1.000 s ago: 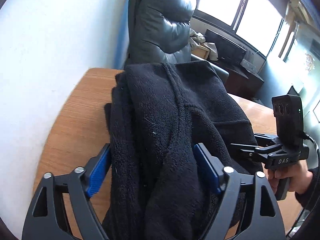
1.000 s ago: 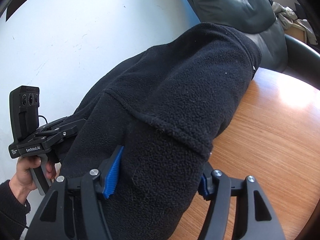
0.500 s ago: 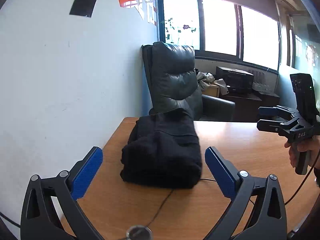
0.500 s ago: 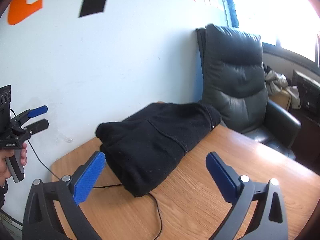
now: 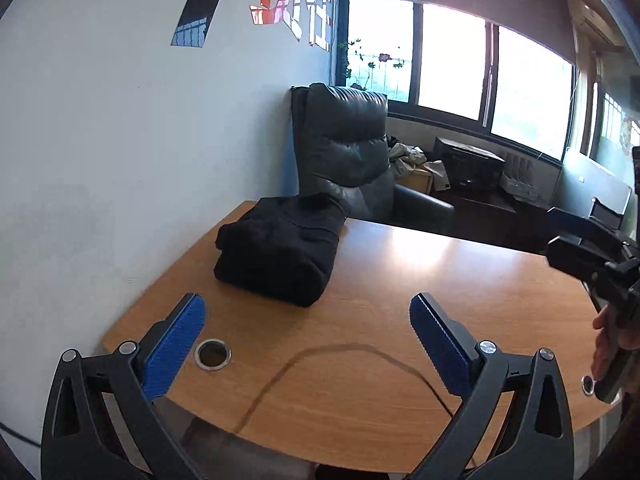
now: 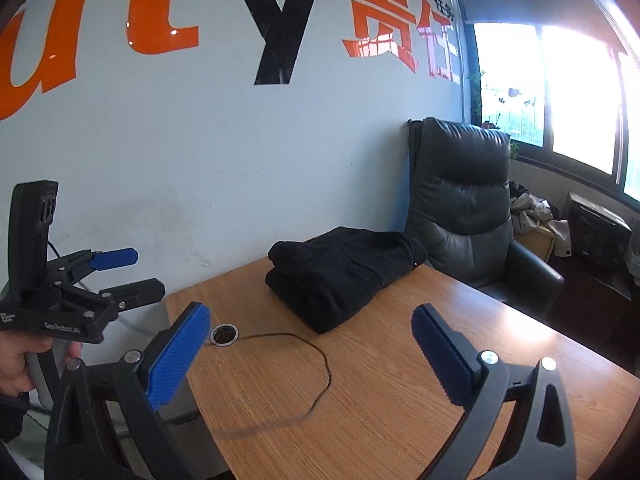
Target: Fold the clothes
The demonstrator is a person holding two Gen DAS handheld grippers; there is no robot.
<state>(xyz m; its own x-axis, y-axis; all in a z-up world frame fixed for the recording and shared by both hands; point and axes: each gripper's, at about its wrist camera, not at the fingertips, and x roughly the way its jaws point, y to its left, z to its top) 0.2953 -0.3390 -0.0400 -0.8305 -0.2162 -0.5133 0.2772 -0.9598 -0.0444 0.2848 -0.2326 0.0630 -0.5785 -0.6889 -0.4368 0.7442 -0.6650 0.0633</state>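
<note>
A black fleece garment [image 5: 280,250] lies folded into a thick, compact bundle at the far left corner of the curved wooden table [image 5: 400,320], close to the pale wall and just in front of the dark leather armchair [image 5: 348,152]. As the task wants clothes folded, the garment already lies so. Both hand-held grippers hang back over the near edge of the table, well apart from the bundle. The left gripper [image 5: 306,338] has its blue-padded jaws spread wide with nothing between them, and the right gripper [image 6: 310,346] likewise stands wide apart and empty. From the left gripper the bundle lies ahead and slightly to the left; from the right gripper it lies ahead and near the centre of its view, with the long axis running away toward the armchair and the rounded folded edge facing the grippers. The left gripper seems to me the nearer of the two, though not by much. On the bare wood between grippers and garment sit a round metal cable grommet [image 5: 213,354] and a thin dark cable [image 6: 320,364] looping across the surface. Bright windows [image 5: 452,76] light the office room beyond, and large orange and black lettering [image 6: 280,20] covers the wall.
</note>
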